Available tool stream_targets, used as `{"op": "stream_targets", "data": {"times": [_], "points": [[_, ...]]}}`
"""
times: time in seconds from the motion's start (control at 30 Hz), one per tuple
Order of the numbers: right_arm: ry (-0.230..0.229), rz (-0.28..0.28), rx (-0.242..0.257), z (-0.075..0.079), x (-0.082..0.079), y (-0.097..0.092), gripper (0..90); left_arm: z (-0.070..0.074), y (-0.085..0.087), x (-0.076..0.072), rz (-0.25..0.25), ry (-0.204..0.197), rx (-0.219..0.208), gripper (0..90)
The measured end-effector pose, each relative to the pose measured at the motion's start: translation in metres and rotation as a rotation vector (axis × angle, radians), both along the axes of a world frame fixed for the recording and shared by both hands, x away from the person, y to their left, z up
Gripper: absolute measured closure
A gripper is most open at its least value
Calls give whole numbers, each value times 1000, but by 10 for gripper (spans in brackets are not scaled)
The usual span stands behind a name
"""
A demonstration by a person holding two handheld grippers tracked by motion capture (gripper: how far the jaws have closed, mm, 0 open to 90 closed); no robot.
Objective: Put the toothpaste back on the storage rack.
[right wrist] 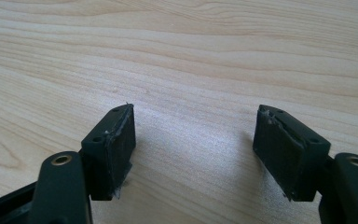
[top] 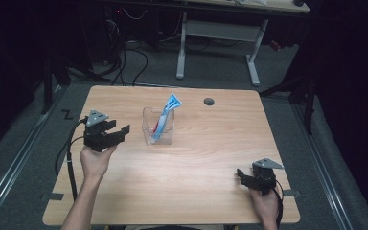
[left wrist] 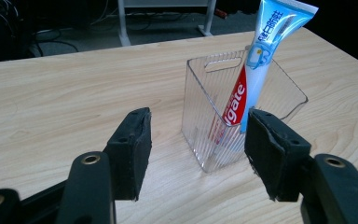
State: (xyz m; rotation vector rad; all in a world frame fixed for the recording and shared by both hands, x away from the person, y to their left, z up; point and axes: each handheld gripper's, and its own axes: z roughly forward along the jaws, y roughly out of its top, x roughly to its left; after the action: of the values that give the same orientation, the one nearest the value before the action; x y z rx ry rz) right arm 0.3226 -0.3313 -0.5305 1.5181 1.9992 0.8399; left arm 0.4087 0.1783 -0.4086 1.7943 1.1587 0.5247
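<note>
The left gripper has its jaws spread wide and empty, with the clear container holding two toothpaste tubes just beyond them. The right gripper also stands spread and empty over the bare table.

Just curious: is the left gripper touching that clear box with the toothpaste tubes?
Apart. In the high view, bare table shows between the left gripper and the clear box; its open jaws hold nothing.

2 toothpaste tubes stand inside the bin, mid-table.
</note>
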Motion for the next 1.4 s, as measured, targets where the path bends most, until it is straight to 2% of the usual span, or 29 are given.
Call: {"op": "stream_targets", "data": {"times": [0.67, 1.4], "points": [[0, 0, 0, 0, 0, 0, 297, -15, 8, -13, 2, 37, -11, 410], [0, 0, 0, 0, 0, 0, 297, -32, 9, -24, 6, 58, -20, 405]]}}
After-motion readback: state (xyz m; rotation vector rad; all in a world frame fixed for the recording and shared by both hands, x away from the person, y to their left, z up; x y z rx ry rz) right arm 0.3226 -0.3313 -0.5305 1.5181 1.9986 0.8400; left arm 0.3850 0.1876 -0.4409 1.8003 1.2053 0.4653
